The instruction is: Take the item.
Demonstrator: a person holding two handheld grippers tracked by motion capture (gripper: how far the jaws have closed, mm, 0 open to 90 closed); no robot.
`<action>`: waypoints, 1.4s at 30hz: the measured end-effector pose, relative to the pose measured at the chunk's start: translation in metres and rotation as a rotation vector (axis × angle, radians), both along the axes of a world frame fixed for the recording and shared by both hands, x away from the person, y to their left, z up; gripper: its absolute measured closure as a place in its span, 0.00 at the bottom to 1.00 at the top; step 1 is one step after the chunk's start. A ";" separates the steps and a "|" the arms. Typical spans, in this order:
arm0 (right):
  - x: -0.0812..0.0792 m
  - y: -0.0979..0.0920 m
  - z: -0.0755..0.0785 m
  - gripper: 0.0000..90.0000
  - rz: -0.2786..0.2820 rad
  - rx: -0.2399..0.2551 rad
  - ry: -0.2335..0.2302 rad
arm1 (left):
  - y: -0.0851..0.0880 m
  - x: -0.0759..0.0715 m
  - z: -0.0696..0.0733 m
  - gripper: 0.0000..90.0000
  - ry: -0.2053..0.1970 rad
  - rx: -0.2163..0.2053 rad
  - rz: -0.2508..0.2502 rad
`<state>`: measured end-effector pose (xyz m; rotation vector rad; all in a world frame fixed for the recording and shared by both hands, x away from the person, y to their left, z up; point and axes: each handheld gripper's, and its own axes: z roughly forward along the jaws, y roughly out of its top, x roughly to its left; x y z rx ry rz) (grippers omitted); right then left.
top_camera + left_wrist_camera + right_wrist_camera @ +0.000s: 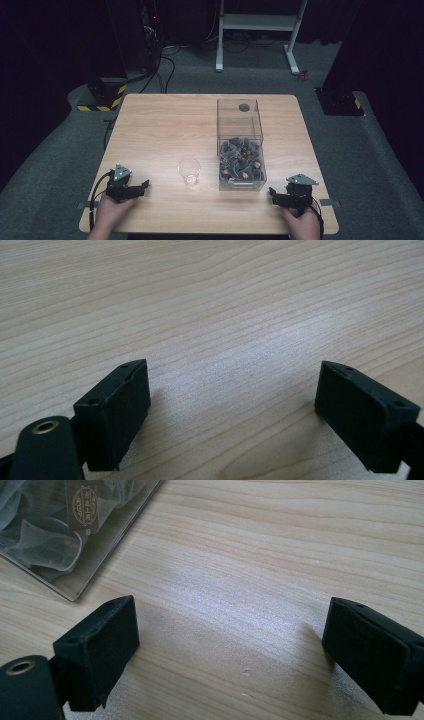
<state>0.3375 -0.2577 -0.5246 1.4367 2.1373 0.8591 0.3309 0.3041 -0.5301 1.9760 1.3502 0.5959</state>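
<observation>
A clear plastic box (240,150) stands right of the table's middle, its near half heaped with several small dark packets (241,160). An empty clear cup (189,172) stands upright to the left of the box. My left gripper (146,186) rests near the front left of the table, open, with only bare wood between its jaws (232,395). My right gripper (271,194) rests near the front right, open too and holding nothing (230,645). In the right gripper view a corner of the box (75,535) with gauzy packets inside lies at the upper left.
The wooden table (165,125) has bare room across its left and far parts. Behind it on the grey carpet are cables (162,70), a white desk frame (257,30) and black stand bases with yellow-striped edges (102,97).
</observation>
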 end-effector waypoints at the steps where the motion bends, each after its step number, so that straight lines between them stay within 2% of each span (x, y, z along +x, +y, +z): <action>1: 0.000 0.000 0.000 0.09 0.000 0.000 0.000 | 0.000 0.000 0.000 0.17 0.000 0.000 0.000; 25: 0.000 0.000 0.000 0.09 0.001 -0.002 -0.001 | -0.001 0.000 0.001 0.16 0.006 0.004 0.002; 35: 0.000 0.000 0.000 0.09 0.005 -0.003 -0.004 | 0.002 0.000 0.003 0.17 0.015 -0.026 -0.012; 42: 0.000 0.000 0.000 0.09 0.005 -0.002 -0.004 | 0.000 -0.003 0.009 0.18 -0.003 -0.041 -0.036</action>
